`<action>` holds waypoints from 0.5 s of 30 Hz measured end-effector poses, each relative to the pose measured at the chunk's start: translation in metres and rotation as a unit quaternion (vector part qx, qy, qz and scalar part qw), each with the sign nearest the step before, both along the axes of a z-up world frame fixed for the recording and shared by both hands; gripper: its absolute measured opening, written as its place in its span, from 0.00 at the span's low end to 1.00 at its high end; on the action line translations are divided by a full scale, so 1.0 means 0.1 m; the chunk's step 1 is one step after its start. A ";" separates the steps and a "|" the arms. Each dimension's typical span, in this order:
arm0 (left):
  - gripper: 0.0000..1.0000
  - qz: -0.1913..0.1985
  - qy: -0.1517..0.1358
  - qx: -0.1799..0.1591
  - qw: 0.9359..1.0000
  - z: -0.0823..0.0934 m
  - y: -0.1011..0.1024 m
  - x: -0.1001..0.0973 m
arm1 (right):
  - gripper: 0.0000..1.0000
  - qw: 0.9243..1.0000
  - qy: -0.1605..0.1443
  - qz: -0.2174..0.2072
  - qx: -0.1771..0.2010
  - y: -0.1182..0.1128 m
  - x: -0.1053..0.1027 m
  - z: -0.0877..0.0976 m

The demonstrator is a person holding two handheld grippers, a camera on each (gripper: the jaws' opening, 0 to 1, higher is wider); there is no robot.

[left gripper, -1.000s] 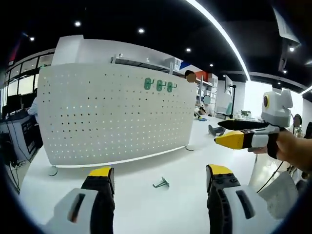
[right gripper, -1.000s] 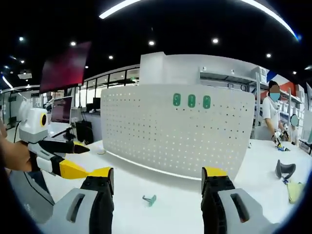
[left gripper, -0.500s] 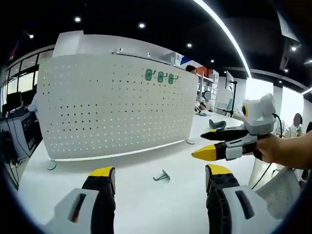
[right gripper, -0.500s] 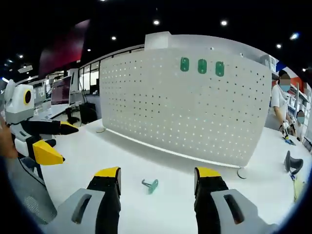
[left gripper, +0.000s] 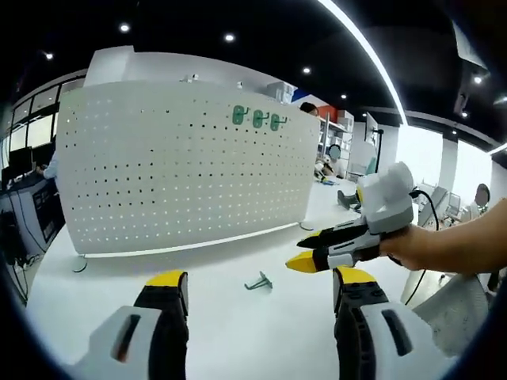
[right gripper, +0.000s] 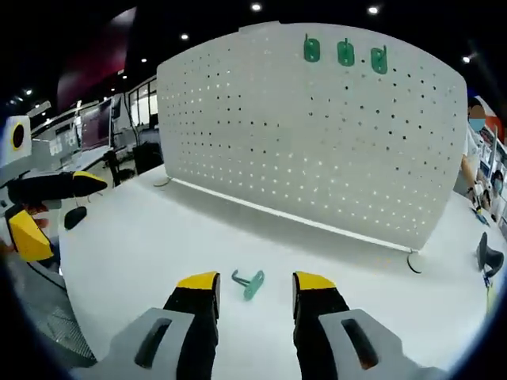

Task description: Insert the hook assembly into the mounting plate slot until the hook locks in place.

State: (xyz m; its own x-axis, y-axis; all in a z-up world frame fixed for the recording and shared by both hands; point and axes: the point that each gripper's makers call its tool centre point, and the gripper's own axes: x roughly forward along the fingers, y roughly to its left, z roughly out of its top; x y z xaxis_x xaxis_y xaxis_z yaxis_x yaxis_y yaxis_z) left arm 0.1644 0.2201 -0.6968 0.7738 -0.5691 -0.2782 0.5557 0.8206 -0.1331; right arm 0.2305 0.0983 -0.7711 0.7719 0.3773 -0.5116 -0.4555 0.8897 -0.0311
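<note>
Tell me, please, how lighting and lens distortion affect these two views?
Left gripper view: ceiling spots and a bright strip light the scene evenly; the pegboard bows. Right gripper view: the pegboard bulges too; the green hook on the table stays sharp, with only soft shadow.

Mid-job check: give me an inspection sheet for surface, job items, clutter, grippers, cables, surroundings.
Surface: white tabletop, mostly bare.
Job's things: small green plastic hook lying loose on the tabletop; white perforated pegboard panel standing upright; three green hooks already mounted near its top edge.
Clutter: dark curved object at the table's far side.
Grippers: right gripper open, jaws either side of the loose hook; left gripper open, empty.
Cables: dark cable behind the right gripper.
Surroundings: office, monitors, ceiling lights, people.
</note>
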 end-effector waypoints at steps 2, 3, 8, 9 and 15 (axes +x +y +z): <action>0.76 -0.001 0.001 0.000 1.000 -0.01 -0.01 0.00 | 0.31 1.000 0.013 0.000 -0.001 0.01 0.01 -0.07; 0.76 -0.002 0.002 0.001 1.000 -0.02 -0.02 0.01 | 0.29 1.000 0.014 0.000 -0.001 0.02 0.01 -0.09; 0.76 -0.006 0.007 0.002 1.000 -0.06 -0.04 0.00 | 0.23 0.999 0.035 0.004 -0.005 0.09 0.01 -0.22; 0.76 -0.007 0.007 0.002 1.000 -0.06 -0.05 -0.01 | 0.22 0.999 0.039 0.004 -0.005 0.09 0.01 -0.25; 0.75 -0.010 0.012 0.001 1.000 -0.09 -0.07 0.00 | 0.16 0.998 0.054 0.007 -0.008 0.15 0.02 -0.35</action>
